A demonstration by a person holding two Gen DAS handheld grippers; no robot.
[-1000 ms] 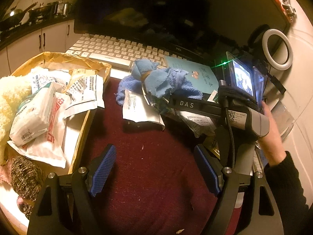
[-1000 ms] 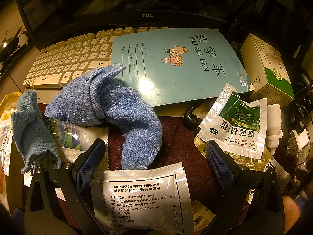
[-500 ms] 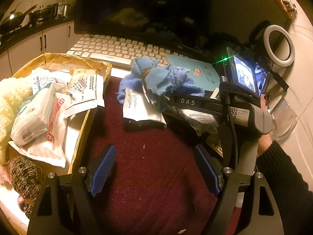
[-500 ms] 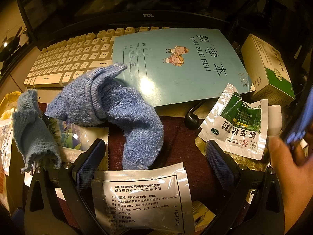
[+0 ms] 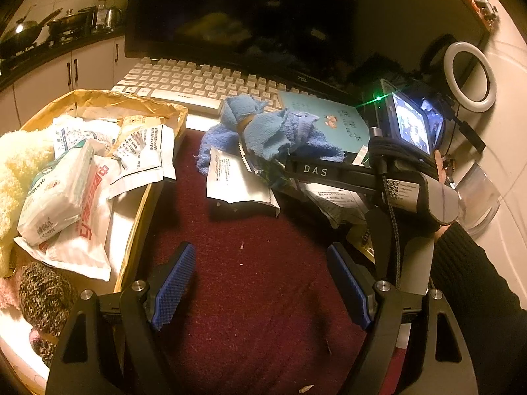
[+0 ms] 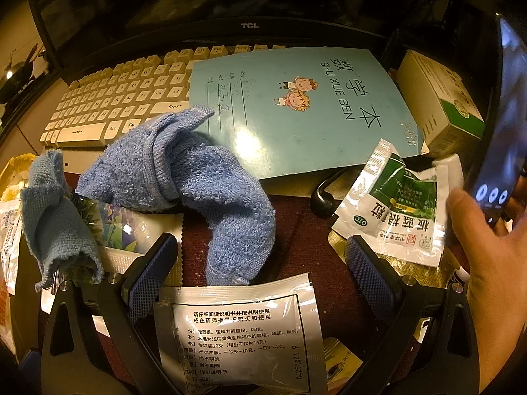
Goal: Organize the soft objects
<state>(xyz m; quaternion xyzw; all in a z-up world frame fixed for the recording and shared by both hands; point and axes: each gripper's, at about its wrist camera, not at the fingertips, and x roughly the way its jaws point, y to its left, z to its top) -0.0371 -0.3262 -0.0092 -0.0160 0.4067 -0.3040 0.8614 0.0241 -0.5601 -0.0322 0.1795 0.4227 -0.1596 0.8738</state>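
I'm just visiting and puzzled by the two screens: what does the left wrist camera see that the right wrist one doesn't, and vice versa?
Only the left wrist view shows the cardboard box of packets, the ring light and the right claw's handle from outside.

Only the right wrist view shows the green-and-white box, the green sachet and a hand holding a phone.

Both show the blue towel, the teal notebook, the keyboard, and an open, empty claw.

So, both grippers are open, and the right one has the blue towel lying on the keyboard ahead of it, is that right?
Nearly. The right wrist view shows the blue towel on the red mat, its tip overlapping the notebook, not on the keyboard. Both the left gripper and right gripper are open.
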